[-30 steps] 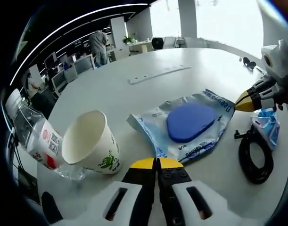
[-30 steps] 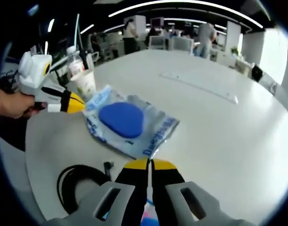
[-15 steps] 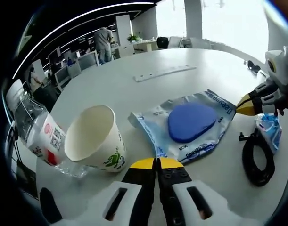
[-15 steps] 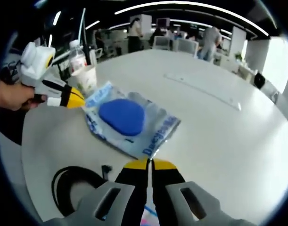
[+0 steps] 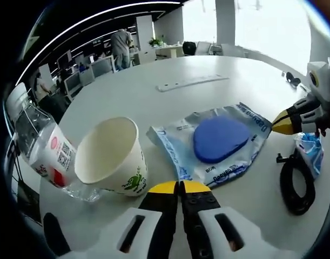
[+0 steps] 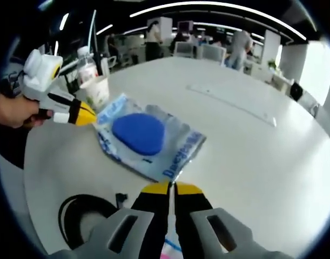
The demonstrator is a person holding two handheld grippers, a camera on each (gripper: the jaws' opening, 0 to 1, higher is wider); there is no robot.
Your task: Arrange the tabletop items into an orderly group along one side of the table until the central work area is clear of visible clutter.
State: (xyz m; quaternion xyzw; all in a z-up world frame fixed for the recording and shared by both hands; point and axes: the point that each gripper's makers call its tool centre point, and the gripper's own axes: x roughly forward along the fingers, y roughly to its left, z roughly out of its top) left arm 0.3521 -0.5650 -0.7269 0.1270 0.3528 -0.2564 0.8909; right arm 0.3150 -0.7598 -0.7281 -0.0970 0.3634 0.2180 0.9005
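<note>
On the bench: a wide white round-edged top (image 5: 154, 102) carries everything, smooth and faintly glossy.

Left gripper (image 5: 179, 187): yellow-tipped black jaws pressed together with nothing between them, low over the near edge; the right gripper view shows it from the side (image 6: 91, 115), held in a hand (image 6: 11, 110), its tip at the pouch's corner.

Right gripper (image 6: 170, 188): jaws likewise closed and empty; in the left gripper view it enters from the right (image 5: 279, 127), tip just beside the pouch's far corner.

Pouch (image 5: 213, 143): flat, crinkled, clear-and-silver plastic with blue lettering, holding a smooth blue rounded pad (image 5: 220, 138); it lies mid-bench, between the two grippers.

Paper cup (image 5: 110, 159): white, tapered, with a green print, tipped on its side so the open mouth faces the left gripper view (the right gripper view has it small and far off, its pose hard to tell) (image 6: 97, 90).

Plastic bottle (image 5: 38, 148): clear, creased, with a white and red label, lying touching the cup.

Black cable (image 5: 297, 181): a rubbery coil lying flat, near the pouch; the right gripper view shows it low on the left (image 6: 83, 216).

Blue wrapper (image 5: 310, 151): crumpled, just beside the coil.

Pale strip (image 5: 192, 82): long, thin and flat, well apart from the rest.

Background: desks and standing people in an office.
</note>
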